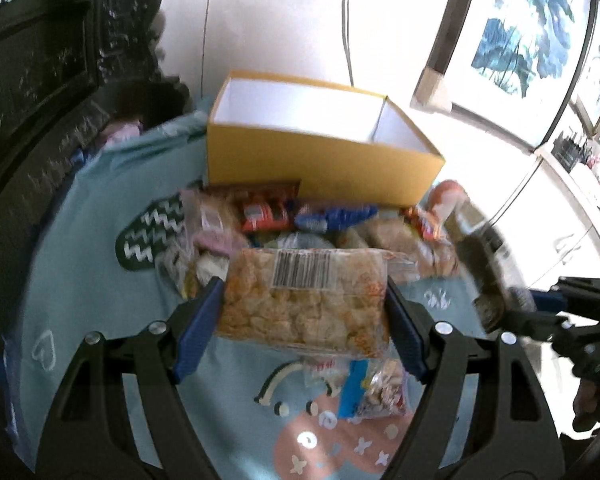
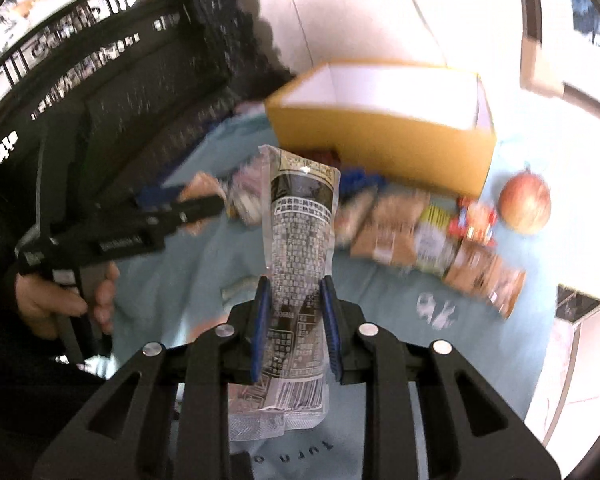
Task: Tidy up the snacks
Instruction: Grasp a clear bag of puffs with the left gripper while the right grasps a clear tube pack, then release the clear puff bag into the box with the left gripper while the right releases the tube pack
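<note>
Behind the snack pile (image 1: 300, 220) on the blue cloth (image 1: 100, 208), a yellow box (image 1: 320, 160) is seen, and only its white inside walls show. A clear bag of crunchy bits (image 1: 304, 300) is squeezed between the wide-set pads of the left gripper (image 1: 306, 316). A long printed packet (image 2: 300, 240) is pinched by the nearly closed right gripper (image 2: 296, 312). An apple (image 2: 525, 203) is seen beside the box.

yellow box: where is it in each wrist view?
Left wrist: yellow box sits upper centre, behind the snack pile, open top showing a white inside.
Right wrist: upper centre-right, behind the snacks.
Shared landmark: the apple, just right of the box's near right corner in both.
</note>
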`<state>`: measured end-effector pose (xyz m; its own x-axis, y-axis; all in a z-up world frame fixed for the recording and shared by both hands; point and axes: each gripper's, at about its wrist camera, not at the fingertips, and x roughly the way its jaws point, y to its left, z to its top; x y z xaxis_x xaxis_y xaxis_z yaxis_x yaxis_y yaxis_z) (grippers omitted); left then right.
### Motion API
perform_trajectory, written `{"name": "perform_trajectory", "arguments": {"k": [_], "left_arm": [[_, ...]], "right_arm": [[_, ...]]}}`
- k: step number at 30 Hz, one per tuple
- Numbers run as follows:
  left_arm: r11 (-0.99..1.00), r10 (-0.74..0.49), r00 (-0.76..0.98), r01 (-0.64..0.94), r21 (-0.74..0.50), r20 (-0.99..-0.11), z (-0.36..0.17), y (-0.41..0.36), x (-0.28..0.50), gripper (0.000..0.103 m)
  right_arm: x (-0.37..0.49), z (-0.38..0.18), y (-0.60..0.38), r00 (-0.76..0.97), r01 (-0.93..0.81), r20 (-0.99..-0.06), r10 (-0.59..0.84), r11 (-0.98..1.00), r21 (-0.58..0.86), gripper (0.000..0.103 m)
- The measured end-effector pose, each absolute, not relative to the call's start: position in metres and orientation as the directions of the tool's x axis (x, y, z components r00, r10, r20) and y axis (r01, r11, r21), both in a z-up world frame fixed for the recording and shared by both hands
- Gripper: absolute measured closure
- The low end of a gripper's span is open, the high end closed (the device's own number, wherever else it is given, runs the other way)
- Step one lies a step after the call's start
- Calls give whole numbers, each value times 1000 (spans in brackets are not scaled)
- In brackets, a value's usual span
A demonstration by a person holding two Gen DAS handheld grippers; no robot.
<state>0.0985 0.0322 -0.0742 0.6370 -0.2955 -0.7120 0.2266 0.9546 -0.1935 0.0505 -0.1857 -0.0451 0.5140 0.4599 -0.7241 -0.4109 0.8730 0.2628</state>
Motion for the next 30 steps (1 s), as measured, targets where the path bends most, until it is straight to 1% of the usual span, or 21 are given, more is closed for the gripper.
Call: {"name": "perform_trajectory", "arguments": {"k": [3,10,13,16,22,30], "left_arm": [[955,-296,674,228,-190,-676,-48,32,110,25],[957,-291,749,236,-171,-595,25,18,153,25],[956,-293,772,251,-152,-565,52,9,170,25],[956,-292,775,254,-148,-560,66,1,187,25],[960,-273,778,254,-115,-566,74,-11,221,25],[965,-251,769,246,-91,-588,60,-21,259,25]], "right_arm": [[64,-12,-188,571,-408,-683,455,879,245,78],[113,61,-206,688,-356,-612,390,916,185,78],[135,82,-216,721,-326,-594,357,931,164,78],[154,97,-224,742,-301,-581,334,941,156,78],[185,103,-227,752,-279,-586,302,951,132,78],[219,86,-226,737,-272,-609,291,954,127,78]]}}
